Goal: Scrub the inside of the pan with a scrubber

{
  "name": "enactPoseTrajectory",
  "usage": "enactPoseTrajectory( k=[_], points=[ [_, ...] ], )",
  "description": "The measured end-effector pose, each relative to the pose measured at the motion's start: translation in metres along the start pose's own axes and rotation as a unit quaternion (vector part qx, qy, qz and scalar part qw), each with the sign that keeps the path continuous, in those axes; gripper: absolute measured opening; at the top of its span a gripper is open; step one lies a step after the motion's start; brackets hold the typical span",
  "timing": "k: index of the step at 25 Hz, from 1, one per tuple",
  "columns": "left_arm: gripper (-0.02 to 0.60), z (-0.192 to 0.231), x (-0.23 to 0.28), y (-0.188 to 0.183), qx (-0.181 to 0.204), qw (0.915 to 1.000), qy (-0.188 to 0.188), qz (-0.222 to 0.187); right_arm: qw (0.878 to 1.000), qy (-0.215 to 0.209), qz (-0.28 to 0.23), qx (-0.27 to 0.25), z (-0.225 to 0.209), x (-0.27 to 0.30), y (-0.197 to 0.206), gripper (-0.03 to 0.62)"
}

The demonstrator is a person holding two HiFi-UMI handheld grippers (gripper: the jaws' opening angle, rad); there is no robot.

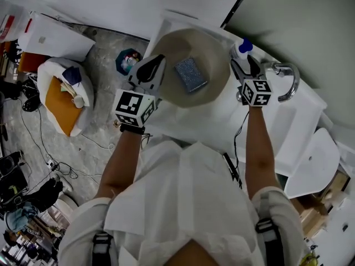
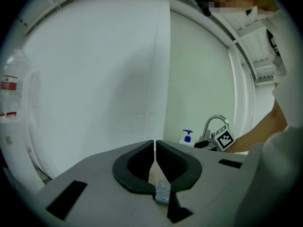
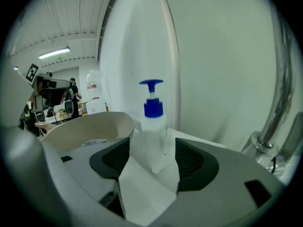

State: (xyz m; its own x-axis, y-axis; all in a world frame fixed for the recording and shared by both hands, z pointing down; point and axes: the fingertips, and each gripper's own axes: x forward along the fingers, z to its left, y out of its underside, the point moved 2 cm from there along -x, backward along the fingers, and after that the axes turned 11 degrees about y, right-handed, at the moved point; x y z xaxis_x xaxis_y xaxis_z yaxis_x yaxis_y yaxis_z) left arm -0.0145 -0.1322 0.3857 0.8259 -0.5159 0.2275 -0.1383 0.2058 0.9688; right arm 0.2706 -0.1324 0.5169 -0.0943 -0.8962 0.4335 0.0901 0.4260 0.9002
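Head view has the person's white sleeves nearest, forearms reaching out to a round, matte beige pan on a white counter. The left gripper sits at the pan's left rim, and its dark ribbed jaws are pressed together on the thin beige edge, only a sliver of pan showing between them. Flat on the pan's floor, near its middle, lies the scrubber, a small rectangle of blue-grey woven mesh, with neither gripper touching it. Right of the pan, the right gripper stands with jaws spread wide either side of a translucent soap bottle with a blue pump head; the pads sit close to its sides without pressing it. Beyond that, further right of the pan, a curved chrome faucet rises, its base partly hidden by the gripper's marker cube.
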Motion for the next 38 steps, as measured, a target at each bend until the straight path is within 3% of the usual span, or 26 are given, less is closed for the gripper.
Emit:
enactPoseTrajectory(
  k=[8,14,21,29,33,38],
  points=[
    [0.028,0.003,-0.016,0.004,0.004,1.0,-0.001,0.002,0.999,0.038,-0.002,-0.037,0.025,-0.06,-0.035,0.261],
    [0.028,0.005,-0.028,0.01,0.006,1.0,-0.001,0.006,0.992,-0.078,0.043,-0.087,0.117,-0.054,-0.055,0.261],
    [0.028,0.013,-0.047,0.02,0.005,0.9999,-0.009,0.011,0.957,-0.16,0.189,-0.149,0.202,-0.016,-0.01,0.253],
    [0.028,0.023,-0.07,0.036,-0.008,0.9996,-0.021,0.018,0.917,-0.157,0.288,-0.226,0.235,0.022,0.033,0.229],
    [0.028,0.024,-0.074,0.038,-0.01,0.9996,-0.017,0.02,0.905,-0.136,0.296,-0.275,0.242,0.032,0.039,0.223],
    [0.028,0.026,-0.07,0.036,-0.008,0.9997,-0.009,0.019,0.892,-0.125,0.292,-0.321,0.241,0.037,0.046,0.172]
  ],
)
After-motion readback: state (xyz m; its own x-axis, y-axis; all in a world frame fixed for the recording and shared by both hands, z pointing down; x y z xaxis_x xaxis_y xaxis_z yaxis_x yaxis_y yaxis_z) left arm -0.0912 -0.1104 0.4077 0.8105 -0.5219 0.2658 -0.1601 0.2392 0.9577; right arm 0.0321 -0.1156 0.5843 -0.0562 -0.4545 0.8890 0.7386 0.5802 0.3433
